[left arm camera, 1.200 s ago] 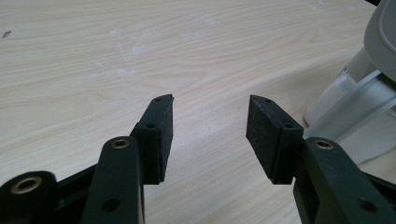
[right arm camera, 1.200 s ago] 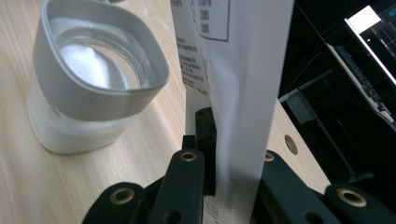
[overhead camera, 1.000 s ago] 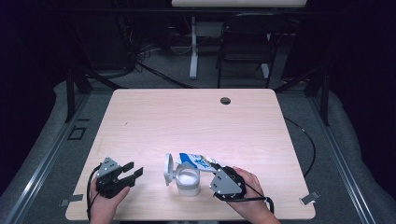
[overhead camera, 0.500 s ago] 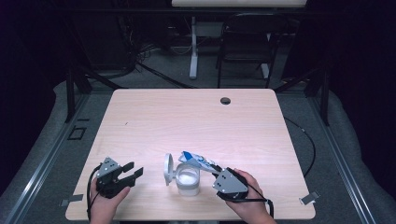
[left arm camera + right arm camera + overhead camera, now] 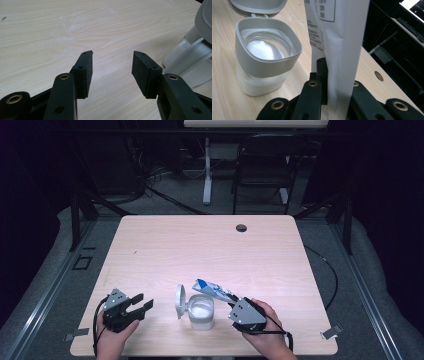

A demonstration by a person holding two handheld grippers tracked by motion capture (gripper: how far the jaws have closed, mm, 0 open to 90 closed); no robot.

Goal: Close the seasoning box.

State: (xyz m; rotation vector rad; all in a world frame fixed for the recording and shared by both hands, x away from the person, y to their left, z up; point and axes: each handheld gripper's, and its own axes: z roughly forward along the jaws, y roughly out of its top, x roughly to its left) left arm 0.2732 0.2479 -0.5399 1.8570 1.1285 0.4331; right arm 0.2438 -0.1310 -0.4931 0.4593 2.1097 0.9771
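Pouch (image 5: 342, 45) clamped in right gripper (image 5: 235, 306); left gripper (image 5: 142, 305) jaws apart, empty.
Pouch is best tipped toward 9 o'clock over the open container (image 5: 201, 312), kept centred.

The left gripper (image 5: 112, 72) hovers over the pale wooden worktop (image 5: 62, 32), jaws parted, nothing between them. A grey-lidded container (image 5: 192, 50) stands at right
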